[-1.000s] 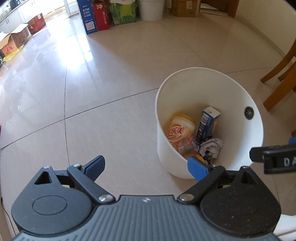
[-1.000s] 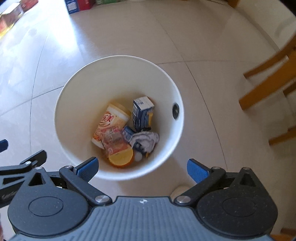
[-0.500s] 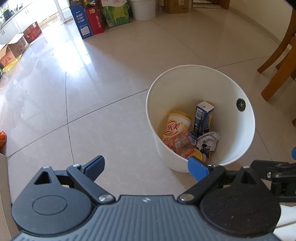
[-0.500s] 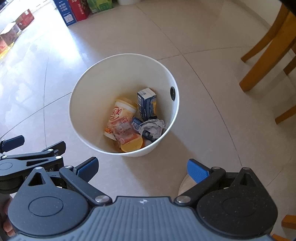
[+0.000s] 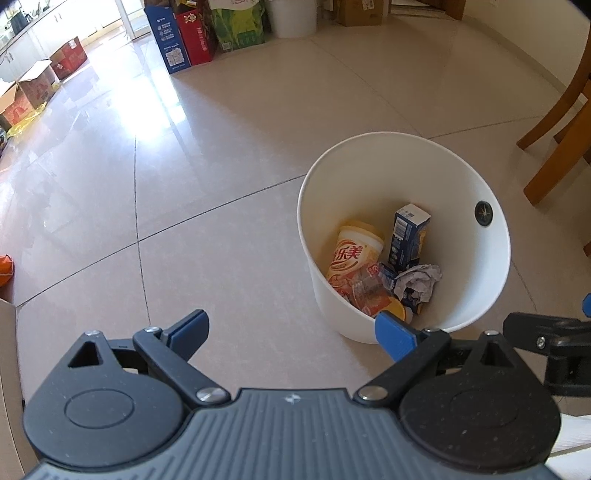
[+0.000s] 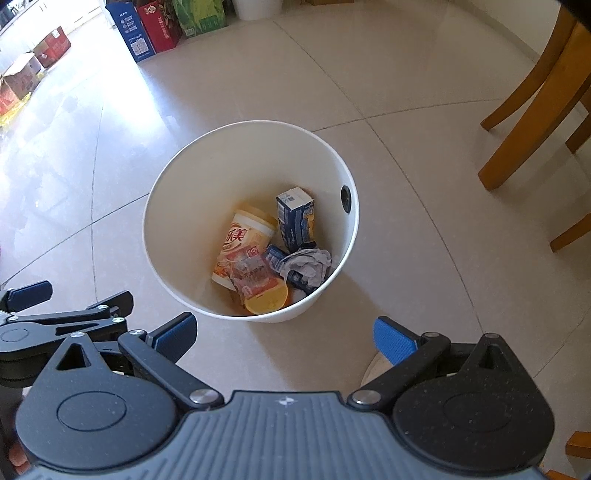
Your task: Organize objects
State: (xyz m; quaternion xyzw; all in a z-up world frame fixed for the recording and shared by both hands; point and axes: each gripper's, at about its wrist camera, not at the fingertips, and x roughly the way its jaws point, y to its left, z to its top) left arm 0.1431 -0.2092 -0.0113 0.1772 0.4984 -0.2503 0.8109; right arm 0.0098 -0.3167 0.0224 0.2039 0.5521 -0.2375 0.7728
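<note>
A white round bin [image 5: 491,280] [image 6: 159,206] stands on the tiled floor. Inside it lie an orange drink cup [image 5: 352,254] [image 6: 243,240], a blue carton [image 5: 410,236] [image 6: 295,218], crumpled paper [image 5: 421,280] [image 6: 308,264] and an orange lid [image 6: 266,301]. My left gripper [image 5: 291,328] is open and empty, above the floor to the left of the bin. My right gripper [image 6: 284,334] is open and empty too, held above the bin's near side. The left gripper's fingers [image 6: 70,314] show at the left edge of the right wrist view.
Wooden chair legs [image 5: 554,110] [image 6: 524,107] stand to the right of the bin. Coloured boxes [image 5: 184,33] [image 6: 147,26] and a white bucket [image 5: 291,16] line the far wall; cardboard boxes [image 5: 29,88] sit far left. An orange item [image 5: 5,269] lies at the left edge.
Both grippers have pulled back and up from the bin, which now looks smaller and farther. Both stay open and empty. The bin's contents have not moved.
</note>
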